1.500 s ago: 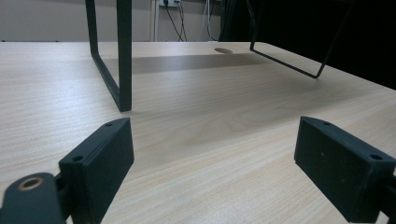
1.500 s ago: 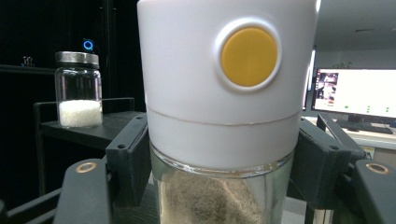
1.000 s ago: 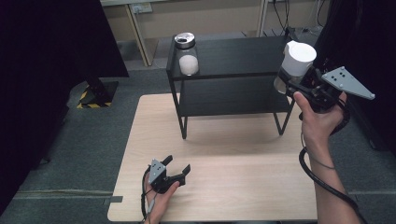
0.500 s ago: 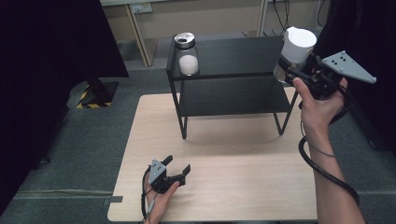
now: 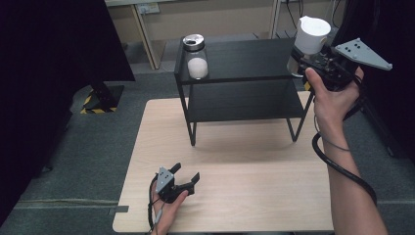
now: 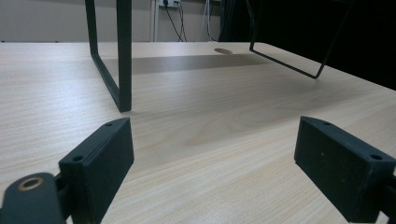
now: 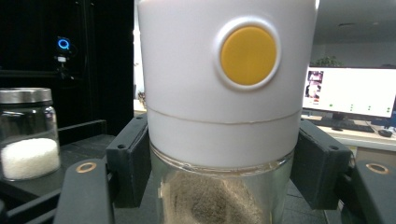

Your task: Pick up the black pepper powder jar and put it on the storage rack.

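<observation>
Presently, white-capped jar (image 5: 311,38) clamped between jaws of right gripper (image 5: 313,61), held upright in air above right end of black shelf (image 5: 244,61). Yellow button (image 7: 248,55) seen on cap. Left gripper (image 5: 183,181) rested on wooden table (image 5: 254,196), jaws spread, nothing between. Glass jar (image 5: 195,57) stood on shelf's left end.

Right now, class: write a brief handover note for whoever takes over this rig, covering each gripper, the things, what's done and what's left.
Right gripper: shut on the white-topped jar, held in the air above the right end of the black shelf.
Left gripper: open, holding nothing, low at the near edge of the wooden table.
Glass jar with metal lid: stands on the shelf top, left end.
Done: jar gripped.
Left: probably setting it down; where is unclear.
</observation>
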Demonstrator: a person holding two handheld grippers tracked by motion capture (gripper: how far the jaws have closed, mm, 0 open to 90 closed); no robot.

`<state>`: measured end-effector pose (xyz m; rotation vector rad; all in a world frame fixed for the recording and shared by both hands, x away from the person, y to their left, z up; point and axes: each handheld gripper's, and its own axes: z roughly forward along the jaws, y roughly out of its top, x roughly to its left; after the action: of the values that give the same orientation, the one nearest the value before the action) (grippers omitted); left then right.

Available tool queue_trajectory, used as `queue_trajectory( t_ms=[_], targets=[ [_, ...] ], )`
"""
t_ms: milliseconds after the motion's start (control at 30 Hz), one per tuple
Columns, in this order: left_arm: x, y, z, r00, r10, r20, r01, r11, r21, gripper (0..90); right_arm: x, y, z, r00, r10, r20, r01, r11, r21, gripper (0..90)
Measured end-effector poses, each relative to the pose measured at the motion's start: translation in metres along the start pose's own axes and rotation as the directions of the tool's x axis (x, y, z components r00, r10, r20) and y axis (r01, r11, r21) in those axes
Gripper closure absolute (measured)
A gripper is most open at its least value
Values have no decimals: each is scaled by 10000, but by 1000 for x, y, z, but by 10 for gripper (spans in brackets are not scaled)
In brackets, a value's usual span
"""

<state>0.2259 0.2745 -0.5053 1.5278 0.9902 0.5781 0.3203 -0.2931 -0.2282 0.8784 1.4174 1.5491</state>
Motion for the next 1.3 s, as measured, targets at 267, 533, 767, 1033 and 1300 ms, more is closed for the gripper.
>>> queue_trajectory(
  t_ms=[267,533,767,1033,1300],
  targets=[
    [0,0,0,10000,14,-16,-14,10000,10,112,0,3,12,9997,-102,239,97,9997,227,310],
    [0,0,0,10000,1,-9,-1,10000,-5,112,-1,3,25,9983,-95,567,68,9988,476,310],
    [0,0,0,10000,30,-2,-30,10000,8,112,-3,3,36,9969,-63,789,13,9980,628,310],
    [0,0,0,10000,32,5,-32,10000,7,112,-4,5,44,9951,-66,985,-14,9967,814,310],
    [0,0,0,10000,56,9,-56,10000,15,112,-6,3,49,9938,-86,1109,-23,9952,983,310]
  ],
)
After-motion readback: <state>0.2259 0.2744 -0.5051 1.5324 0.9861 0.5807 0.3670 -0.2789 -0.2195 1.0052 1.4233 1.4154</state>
